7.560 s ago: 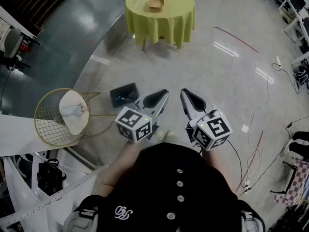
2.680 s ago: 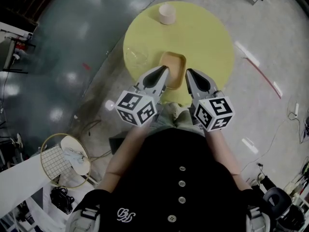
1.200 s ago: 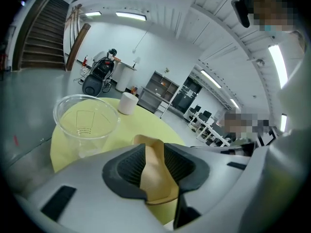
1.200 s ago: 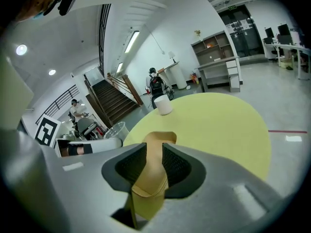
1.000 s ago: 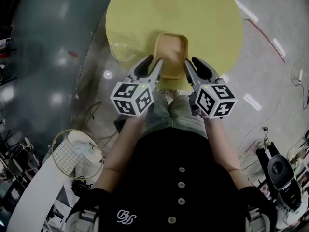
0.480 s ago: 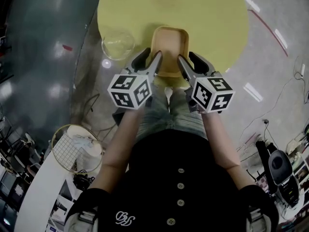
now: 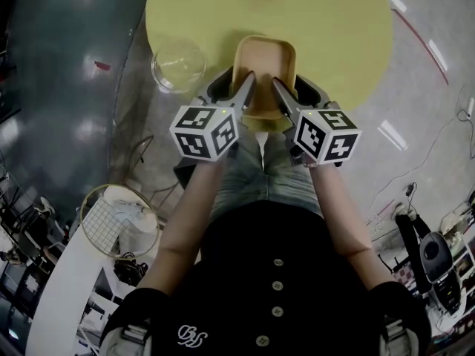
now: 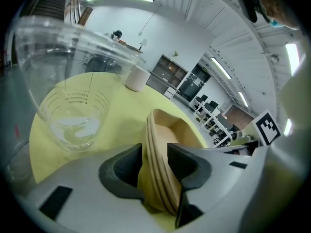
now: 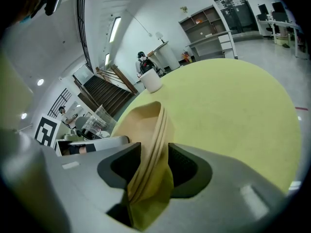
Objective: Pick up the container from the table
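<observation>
A tan, rounded-rectangle container (image 7: 266, 61) lies on the round yellow table (image 7: 341, 28), near its front edge. My left gripper (image 7: 232, 84) straddles the container's left wall and is open. In the left gripper view the layered rim (image 8: 158, 144) stands between the dark pads of my left gripper (image 8: 155, 160), without being squeezed. My right gripper (image 7: 295, 87) straddles the right wall. Its jaws are opening, and the rim (image 9: 153, 130) runs up between the pads of my right gripper (image 9: 154, 166), with a gap on one side.
A clear glass measuring bowl (image 7: 178, 64) stands on the table just left of the container, close to the left gripper (image 8: 73, 106). A white cup (image 9: 152, 81) sits at the table's far side. A wire basket (image 7: 111, 217) stands on the floor at the lower left.
Both grippers have come down onto the container, each taking a side wall between its jaws. Both pairs of jaws have spread wider. The table sits nearer in the head view.
</observation>
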Demonstrator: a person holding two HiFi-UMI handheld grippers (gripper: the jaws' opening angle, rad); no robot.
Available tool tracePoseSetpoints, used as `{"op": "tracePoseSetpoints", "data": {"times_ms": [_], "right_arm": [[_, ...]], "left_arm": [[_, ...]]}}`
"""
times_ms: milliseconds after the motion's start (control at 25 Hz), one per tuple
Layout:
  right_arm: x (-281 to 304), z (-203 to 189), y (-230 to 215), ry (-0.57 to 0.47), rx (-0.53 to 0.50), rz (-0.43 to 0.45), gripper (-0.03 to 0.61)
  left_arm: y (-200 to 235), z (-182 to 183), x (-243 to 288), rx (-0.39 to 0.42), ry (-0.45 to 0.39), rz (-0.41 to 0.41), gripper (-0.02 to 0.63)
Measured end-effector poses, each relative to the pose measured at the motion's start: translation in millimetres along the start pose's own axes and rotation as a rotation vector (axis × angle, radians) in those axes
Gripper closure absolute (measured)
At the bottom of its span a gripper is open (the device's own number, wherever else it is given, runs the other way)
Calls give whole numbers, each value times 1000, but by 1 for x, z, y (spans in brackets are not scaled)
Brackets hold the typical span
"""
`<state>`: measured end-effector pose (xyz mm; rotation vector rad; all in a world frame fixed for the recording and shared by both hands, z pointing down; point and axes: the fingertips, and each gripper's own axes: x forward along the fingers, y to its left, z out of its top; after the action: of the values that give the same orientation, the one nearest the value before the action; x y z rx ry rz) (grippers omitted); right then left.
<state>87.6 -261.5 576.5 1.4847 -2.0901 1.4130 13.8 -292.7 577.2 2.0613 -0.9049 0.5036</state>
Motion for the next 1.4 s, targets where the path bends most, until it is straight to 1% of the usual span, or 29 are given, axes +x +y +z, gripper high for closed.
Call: {"op": "tracePoseSetpoints", "data": {"times_ms": [160,440,640,760,840,960,1080,1200,1400], "right_arm": [[4,-2,0,10,5,3,414],[7,-6,-3,25,-9,-21,414],[8,-5,-5,-13,-10,-28,416],[9,-5,-6,-27,-28,-52,419],[9,-5,-7,-33,-30,-63,420],[9,-5,-7,-41,-4,-61,423],[7,-3,-9,-66,31,-65,431],[2,2,-7,-97,44,-72,433],[-16,13,-6,-160,77,-82,437]], "left_arm": [[3,-5,4,-4,21,10,465],[-1,-8,7,33,38,41,465],[-1,-8,8,54,38,64,465],[0,-8,10,63,33,80,466],[0,-8,11,59,28,87,466],[0,-8,10,46,18,91,466],[0,-6,10,24,0,80,466],[-3,0,8,1,-31,55,472],[-21,19,5,34,-81,19,476]]}}
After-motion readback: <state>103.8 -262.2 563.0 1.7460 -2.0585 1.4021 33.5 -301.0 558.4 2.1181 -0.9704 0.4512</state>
